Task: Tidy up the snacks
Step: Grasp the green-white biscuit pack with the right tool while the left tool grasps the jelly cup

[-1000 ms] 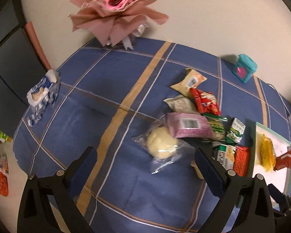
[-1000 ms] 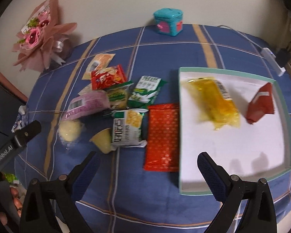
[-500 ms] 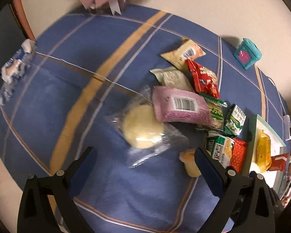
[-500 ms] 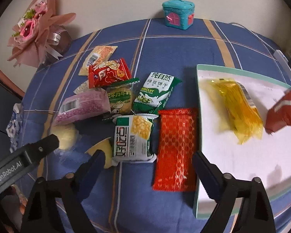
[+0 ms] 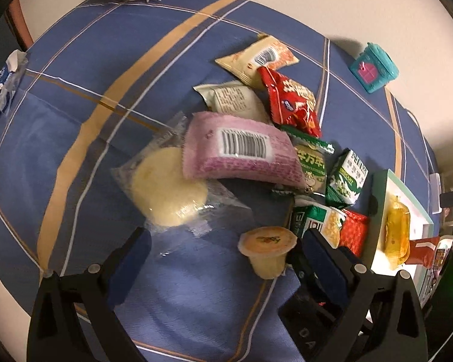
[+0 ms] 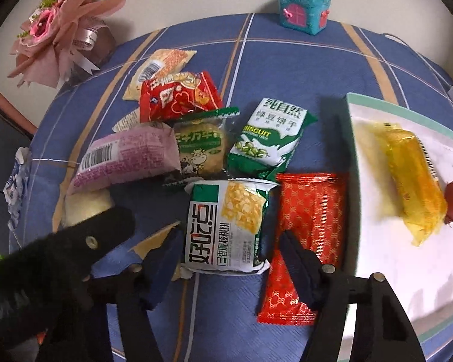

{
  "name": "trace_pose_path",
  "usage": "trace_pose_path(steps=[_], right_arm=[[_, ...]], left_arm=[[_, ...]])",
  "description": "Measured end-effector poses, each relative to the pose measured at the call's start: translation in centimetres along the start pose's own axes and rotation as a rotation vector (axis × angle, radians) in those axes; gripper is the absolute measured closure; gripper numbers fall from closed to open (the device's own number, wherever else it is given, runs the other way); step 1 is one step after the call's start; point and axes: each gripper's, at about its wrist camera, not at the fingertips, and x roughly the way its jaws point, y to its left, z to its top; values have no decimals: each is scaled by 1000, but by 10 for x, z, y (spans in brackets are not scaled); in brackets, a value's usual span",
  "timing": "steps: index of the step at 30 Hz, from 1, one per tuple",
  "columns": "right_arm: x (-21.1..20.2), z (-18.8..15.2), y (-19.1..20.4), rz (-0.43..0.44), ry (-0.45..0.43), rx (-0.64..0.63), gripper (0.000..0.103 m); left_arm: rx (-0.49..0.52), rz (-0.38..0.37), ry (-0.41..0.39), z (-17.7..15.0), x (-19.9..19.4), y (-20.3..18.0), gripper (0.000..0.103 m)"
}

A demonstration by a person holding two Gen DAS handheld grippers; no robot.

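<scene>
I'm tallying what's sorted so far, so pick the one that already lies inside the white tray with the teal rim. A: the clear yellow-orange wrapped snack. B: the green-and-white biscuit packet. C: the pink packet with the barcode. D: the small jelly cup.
A: the clear yellow-orange wrapped snack lies on the white tray with the teal rim; the other three lie on the blue cloth.
</scene>
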Motion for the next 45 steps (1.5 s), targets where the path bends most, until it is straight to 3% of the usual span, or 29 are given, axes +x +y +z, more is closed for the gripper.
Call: trace_pose_path(steps=[4,10,13,20,29,30,45], right_arm=[[0,-1,-1,22,5,8,49],[-2,-7,-5,41,19,13,51],[-2,-8,-8,50,22,18,51],[-2,-10,-10,53,26,18,52],[-3,-10,-9,50,28,17,53],[-4,-9,-9,54,28,22,53],[-54,-2,-36,76,-46,105,54]], left_arm=[[3,-23,19,1,7,-5,8],[30,-33,31,-2,14,-17,21],[29,-61,55,-3,20,-21,36],[-9,-116,73,-2,34,-21,53],[-6,-123,66,-5,28,-16,55],[-4,-162,84,-4,27,-16,56],[11,-179,-32,6,-20,-22,56]])
